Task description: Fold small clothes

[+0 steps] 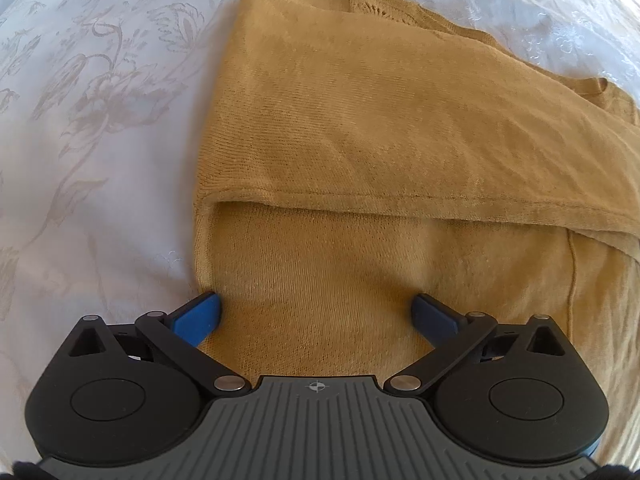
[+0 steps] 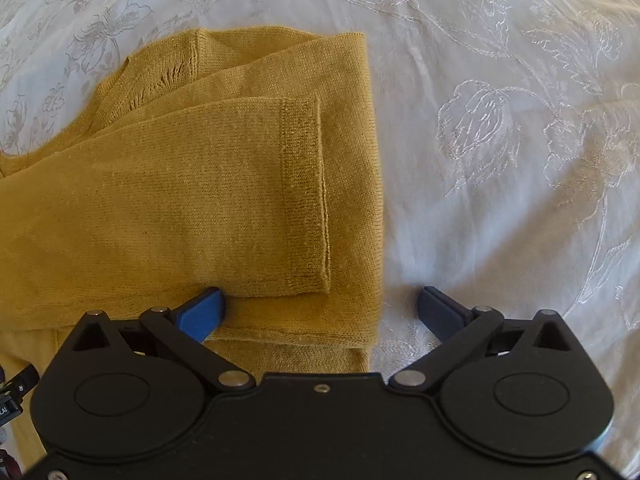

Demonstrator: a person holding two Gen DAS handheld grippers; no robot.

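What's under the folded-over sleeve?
Under the sleeve lies the mustard sweater body, on the white embroidered cloth. Anything beneath those layers is covered.

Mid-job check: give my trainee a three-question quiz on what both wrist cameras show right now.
1. True or false: the right gripper is clamped on the sleeve cuff.
2. What does the sweater lie on? A) bare wood B) white floral cloth C) a tray
3. Fill in: the left gripper is open, with both fingertips over the ____.

Key:
1. False; its jaws are wide open, spanning the sweater's edge, one fingertip over the cloth.
2. B.
3. Sweater.
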